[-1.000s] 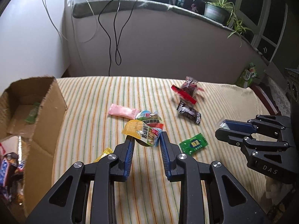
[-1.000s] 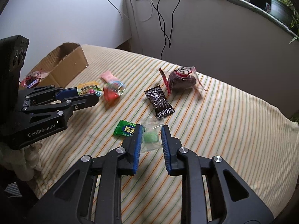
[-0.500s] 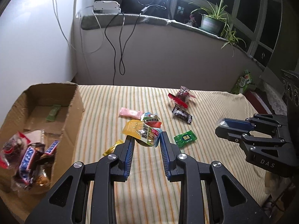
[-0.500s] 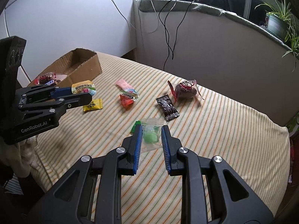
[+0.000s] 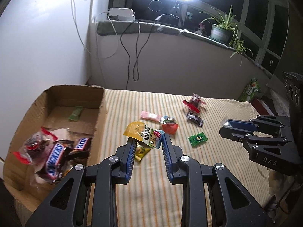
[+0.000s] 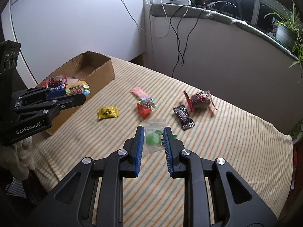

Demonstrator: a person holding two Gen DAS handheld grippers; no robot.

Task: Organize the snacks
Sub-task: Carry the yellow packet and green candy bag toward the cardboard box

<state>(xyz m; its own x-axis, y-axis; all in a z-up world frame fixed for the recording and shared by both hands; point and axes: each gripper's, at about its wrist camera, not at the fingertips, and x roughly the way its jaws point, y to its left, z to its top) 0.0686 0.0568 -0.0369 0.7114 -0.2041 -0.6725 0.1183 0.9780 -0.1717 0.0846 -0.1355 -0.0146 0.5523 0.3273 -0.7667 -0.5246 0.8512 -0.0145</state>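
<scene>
Two black two-finger grippers with blue pads are raised above a table covered in a cream cloth with orange and green stripes (image 6: 236, 141). The left gripper (image 5: 146, 141) is clamped narrowly on a yellow and white printed snack sachet (image 5: 143, 133), which hangs in the air just right of an open brown cardboard box (image 5: 98, 121) at the left end of the table. The right gripper (image 6: 152, 138) is closed on a clear plastic packet containing a green sweet (image 6: 153, 138), held clear of the cloth. Inside the box lie two brown Snickers bars (image 5: 55, 160), a clear bag of dark sweets with red trim (image 5: 31, 147) and a small green wrapper (image 5: 75, 113). Loose on the cloth are a small yellow sachet (image 6: 108, 112), a pink wrapper (image 6: 139, 92), a red and multicoloured pouch (image 6: 144, 107), a black wrapper (image 6: 183, 117), a second clear bag of dark sweets (image 6: 200, 100) and a flat green square packet (image 5: 197, 139). Beyond the far edge, a potted plant (image 5: 221, 31) stands on the windowsill.
</scene>
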